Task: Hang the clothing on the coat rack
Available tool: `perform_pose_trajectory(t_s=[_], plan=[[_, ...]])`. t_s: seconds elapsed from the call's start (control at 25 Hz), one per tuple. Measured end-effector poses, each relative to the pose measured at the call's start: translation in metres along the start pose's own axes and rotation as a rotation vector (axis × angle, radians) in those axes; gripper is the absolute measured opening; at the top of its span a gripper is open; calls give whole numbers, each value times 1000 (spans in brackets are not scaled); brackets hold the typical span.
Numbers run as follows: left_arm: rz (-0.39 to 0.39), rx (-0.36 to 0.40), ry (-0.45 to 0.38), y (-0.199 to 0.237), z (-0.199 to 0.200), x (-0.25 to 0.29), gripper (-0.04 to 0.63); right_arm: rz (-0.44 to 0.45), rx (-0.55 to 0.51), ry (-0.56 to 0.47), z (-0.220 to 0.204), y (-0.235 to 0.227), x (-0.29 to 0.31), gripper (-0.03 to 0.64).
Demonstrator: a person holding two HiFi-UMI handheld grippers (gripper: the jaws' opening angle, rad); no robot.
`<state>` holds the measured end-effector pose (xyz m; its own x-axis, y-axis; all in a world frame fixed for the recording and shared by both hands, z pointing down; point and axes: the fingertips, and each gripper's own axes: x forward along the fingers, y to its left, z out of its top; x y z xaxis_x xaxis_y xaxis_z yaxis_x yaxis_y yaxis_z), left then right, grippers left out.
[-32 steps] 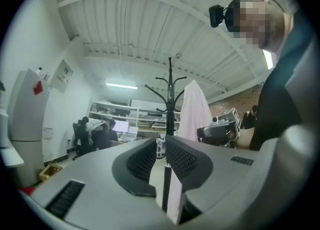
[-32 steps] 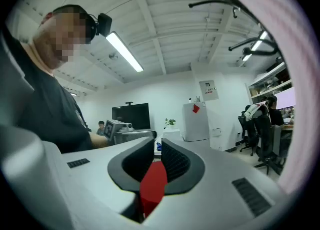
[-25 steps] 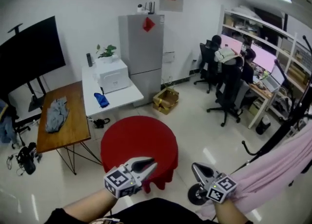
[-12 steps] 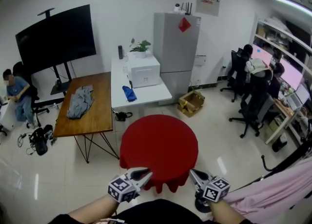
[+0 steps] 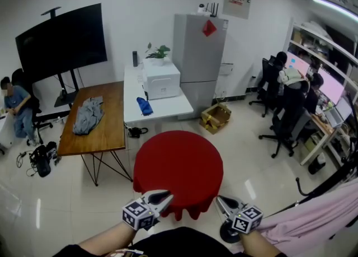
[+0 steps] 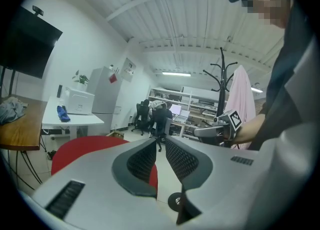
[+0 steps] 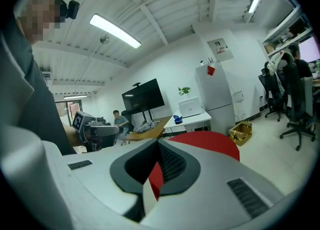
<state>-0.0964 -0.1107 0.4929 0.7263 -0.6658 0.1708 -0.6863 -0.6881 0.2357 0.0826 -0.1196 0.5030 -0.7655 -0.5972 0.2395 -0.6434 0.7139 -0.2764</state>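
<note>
Grey clothing (image 5: 88, 115) lies on the wooden surface (image 5: 114, 135) far left, long axis near-to-far, closer to the left hand-held gripper (image 5: 166, 196), its jaws slightly spread, empty. Right hand-held gripper (image 5: 219, 200) is pressed together, empty, near pink clothing (image 5: 313, 219) on the coat rack (image 6: 221, 73), near right.

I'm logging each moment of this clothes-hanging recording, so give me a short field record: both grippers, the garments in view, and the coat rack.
left gripper: jaws slightly apart, nothing between them
right gripper: jaws together, empty
pink garment: hanging on the coat rack, at the person's right
grey clothing: crumpled on the wooden table
blue item: on the white table
red round table: directly ahead of both grippers
</note>
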Motion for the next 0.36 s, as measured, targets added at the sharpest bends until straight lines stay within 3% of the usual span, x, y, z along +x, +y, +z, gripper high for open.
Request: perform_pose_trajectory(t_s=[0.36], plan=[[-15, -4, -9, -3, -3, 2, 49, -9, -14, 1, -6, 1, -4, 0]])
